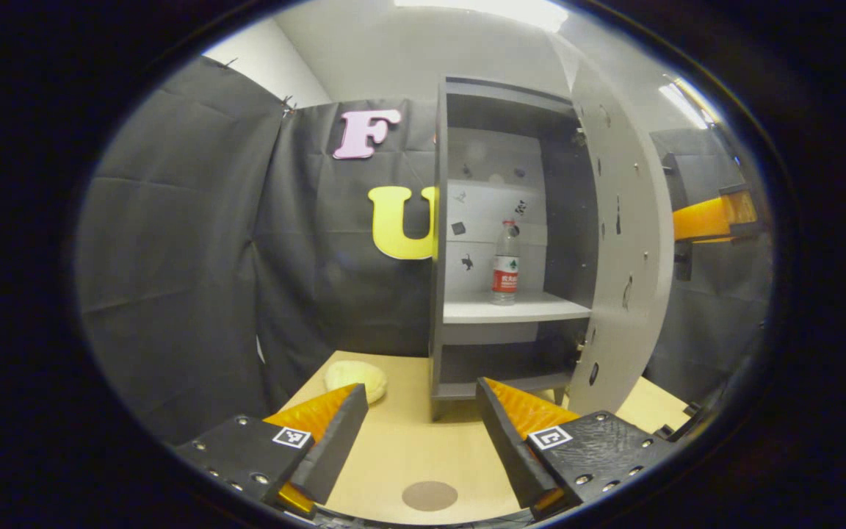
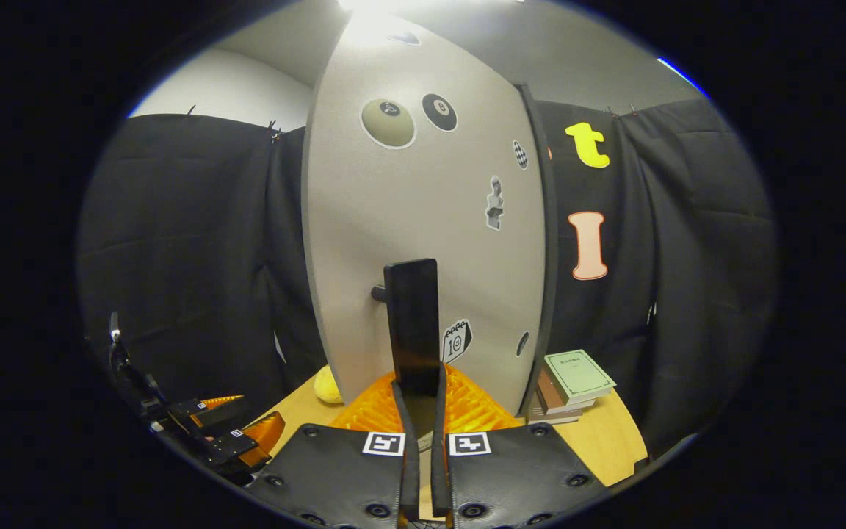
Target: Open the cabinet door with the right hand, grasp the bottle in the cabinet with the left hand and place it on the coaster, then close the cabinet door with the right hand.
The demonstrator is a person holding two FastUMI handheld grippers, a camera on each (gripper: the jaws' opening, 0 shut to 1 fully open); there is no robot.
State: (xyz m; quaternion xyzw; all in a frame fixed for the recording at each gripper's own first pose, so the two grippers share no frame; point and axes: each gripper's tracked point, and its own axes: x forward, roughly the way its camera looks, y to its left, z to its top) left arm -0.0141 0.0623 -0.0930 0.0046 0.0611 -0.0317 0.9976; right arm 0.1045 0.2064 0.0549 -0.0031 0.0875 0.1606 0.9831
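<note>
Right claw (image 2: 419, 433) is clamped on the dark handle (image 2: 412, 323) of the cabinet door (image 2: 423, 220), which stands swung wide. Left claw (image 1: 419, 426) is spread and empty, low over the counter (image 1: 423, 455). The bottle (image 1: 506, 262) stands upright on the cabinet's middle shelf (image 1: 515, 308). Recommended: hold the door steady, advance the left claw level, close around the bottle's body. The coaster (image 1: 429, 495) lies on the counter below the left claw. A yellowish lump (image 1: 355, 378) sits left of the cabinet, books (image 2: 570, 386) to its right
</note>
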